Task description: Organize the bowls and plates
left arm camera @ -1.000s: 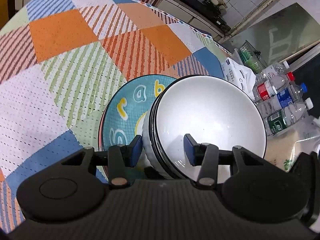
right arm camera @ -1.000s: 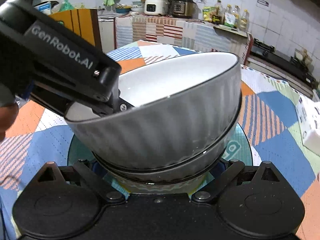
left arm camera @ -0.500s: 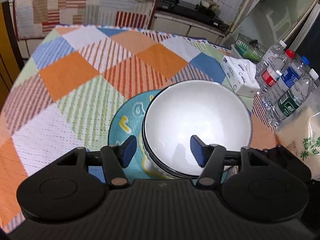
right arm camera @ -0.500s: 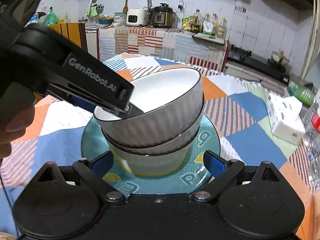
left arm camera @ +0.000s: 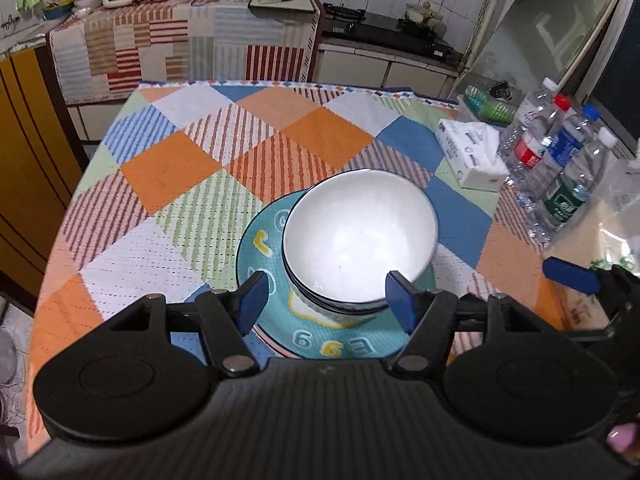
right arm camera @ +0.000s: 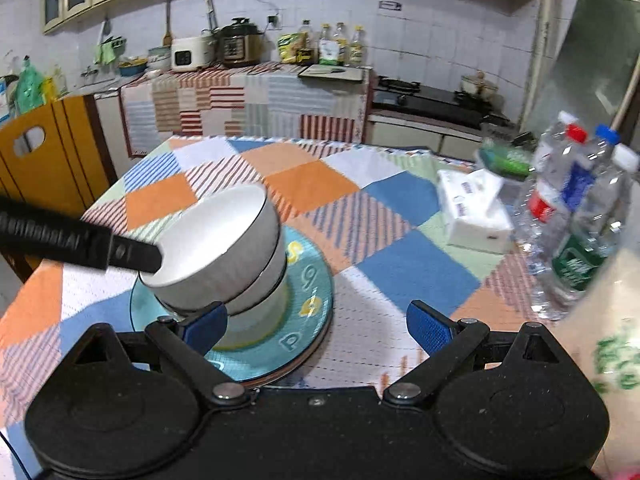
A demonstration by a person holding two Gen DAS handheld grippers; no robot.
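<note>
Stacked white bowls (left arm camera: 358,236) sit on teal plate (left arm camera: 262,240) mid-bench (left arm camera: 180,160), both hand-held grippers, left (left arm camera: 325,298) just opening & right (right arm camera: 318,326), apart w/ nothing held; ceramic prob heavy, slick, chippable, grab by rim.

Lower bowls (right arm camera: 256,300) in the stack mostly hidden by top bowl (left arm camera: 360,232), plate (left arm camera: 260,256) lettering partly covered, water bottles (right arm camera: 576,216) motion-blurred in right wrist view, labels unreadable, rice bag (right arm camera: 612,344) cut off at frame edge, left gripper (right arm camera: 80,246) logo smeared.
</note>
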